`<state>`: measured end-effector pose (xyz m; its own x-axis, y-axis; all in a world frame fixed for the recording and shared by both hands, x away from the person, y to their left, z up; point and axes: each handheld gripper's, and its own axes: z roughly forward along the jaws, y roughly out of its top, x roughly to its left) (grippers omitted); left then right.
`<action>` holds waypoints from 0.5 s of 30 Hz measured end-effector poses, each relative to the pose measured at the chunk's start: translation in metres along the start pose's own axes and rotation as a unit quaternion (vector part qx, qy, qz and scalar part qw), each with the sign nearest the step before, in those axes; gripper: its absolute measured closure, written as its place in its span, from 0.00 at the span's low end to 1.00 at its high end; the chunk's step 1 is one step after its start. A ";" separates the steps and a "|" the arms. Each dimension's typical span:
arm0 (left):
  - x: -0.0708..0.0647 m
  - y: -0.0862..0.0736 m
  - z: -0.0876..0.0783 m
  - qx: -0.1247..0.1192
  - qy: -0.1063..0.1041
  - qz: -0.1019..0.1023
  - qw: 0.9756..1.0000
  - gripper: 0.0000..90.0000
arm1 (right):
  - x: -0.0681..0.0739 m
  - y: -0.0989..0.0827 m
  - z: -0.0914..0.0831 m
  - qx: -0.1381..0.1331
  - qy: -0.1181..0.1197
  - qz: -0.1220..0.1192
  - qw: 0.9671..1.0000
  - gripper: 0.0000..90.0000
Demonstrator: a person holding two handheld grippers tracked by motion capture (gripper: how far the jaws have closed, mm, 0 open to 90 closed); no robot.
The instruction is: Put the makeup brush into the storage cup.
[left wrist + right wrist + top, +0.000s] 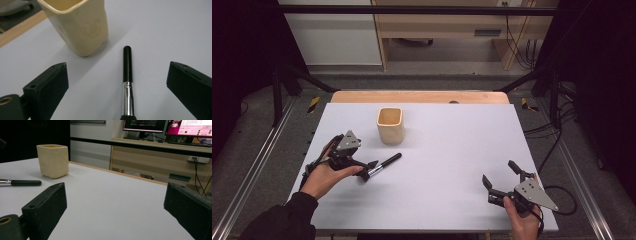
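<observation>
A brush with a black handle and a silver ferrule (384,164) lies on the white table top (447,145), left of centre. Its handle points toward a cream square cup (390,125) that stands upright just behind it. My left gripper (367,170) is open at the brush's ferrule end. In the left gripper view the brush (127,75) lies between the wide-apart jaws of this gripper (117,67), touching neither, with the cup (80,27) beyond. My right gripper (500,174) is open and holds nothing near the front right. From my right gripper (113,186) the cup (53,160) and the brush (22,182) are far off to the left.
A wooden strip (419,96) borders the table's far edge. Black frame posts and metal rails (257,160) run along both sides. A wooden desk (160,157) with monitors (145,125) stands beyond the table. Cables (562,200) trail off the right edge.
</observation>
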<state>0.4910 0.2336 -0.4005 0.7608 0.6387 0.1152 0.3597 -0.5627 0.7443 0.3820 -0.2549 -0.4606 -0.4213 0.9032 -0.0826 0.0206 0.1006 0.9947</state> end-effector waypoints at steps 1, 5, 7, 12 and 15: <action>0.000 0.000 0.002 0.002 -0.001 0.000 1.000 0.04 | 0.000 0.000 0.001 0.000 0.002 0.000 1.000 0.06; -0.002 0.002 0.006 0.013 -0.005 0.000 1.000 0.04 | 0.001 0.000 0.001 0.002 0.004 0.000 1.000 0.05; -0.004 0.005 0.011 0.019 -0.006 0.003 1.000 0.04 | 0.002 0.001 0.000 0.002 0.003 0.002 1.000 0.05; -0.005 0.007 0.022 0.048 -0.010 0.006 0.999 0.05 | 0.002 0.001 0.000 0.006 0.006 0.006 1.000 0.05; -0.006 0.009 0.027 0.068 -0.010 0.008 0.998 0.06 | 0.004 0.001 0.000 0.008 0.008 0.003 1.000 0.05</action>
<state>0.5046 0.2108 -0.4128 0.7773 0.6193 0.1112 0.4168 -0.6391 0.6464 0.3803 -0.2511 -0.4599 -0.4353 0.8972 -0.0748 0.0381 0.1014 0.9941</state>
